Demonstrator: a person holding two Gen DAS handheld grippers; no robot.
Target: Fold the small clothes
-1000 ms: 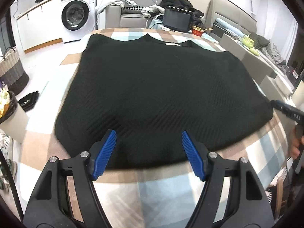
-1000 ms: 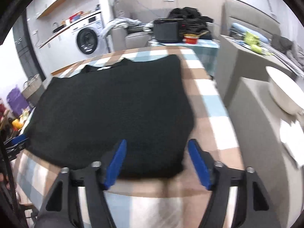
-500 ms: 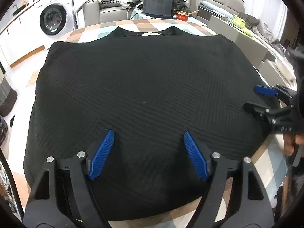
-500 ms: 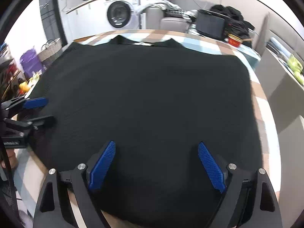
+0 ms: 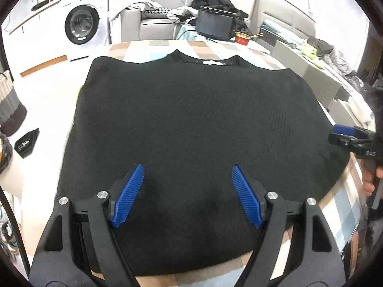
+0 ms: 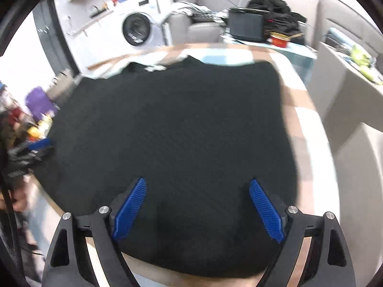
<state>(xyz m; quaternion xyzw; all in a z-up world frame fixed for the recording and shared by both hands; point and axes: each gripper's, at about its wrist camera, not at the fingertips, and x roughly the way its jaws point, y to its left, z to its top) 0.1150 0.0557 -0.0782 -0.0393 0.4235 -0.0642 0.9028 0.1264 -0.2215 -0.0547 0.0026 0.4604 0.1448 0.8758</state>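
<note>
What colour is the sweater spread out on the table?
Black, a ribbed knit sweater with a white neck label; the left wrist view shows it best.

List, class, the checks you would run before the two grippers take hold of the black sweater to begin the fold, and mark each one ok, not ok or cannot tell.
1. Black sweater lies spread flat on the checked tablecloth, neckline at the far side: ok.
2. Left gripper stands open with nothing between its fingers; they have just been opening: ok.
3. Right gripper stands open and holds nothing; its fingers have just been opening too: ok.
4. Both grippers are over the near hem: ok.
5. Fingers touching the fabric: cannot tell.
6. Sleeves tucked under or absent: cannot tell.
</note>
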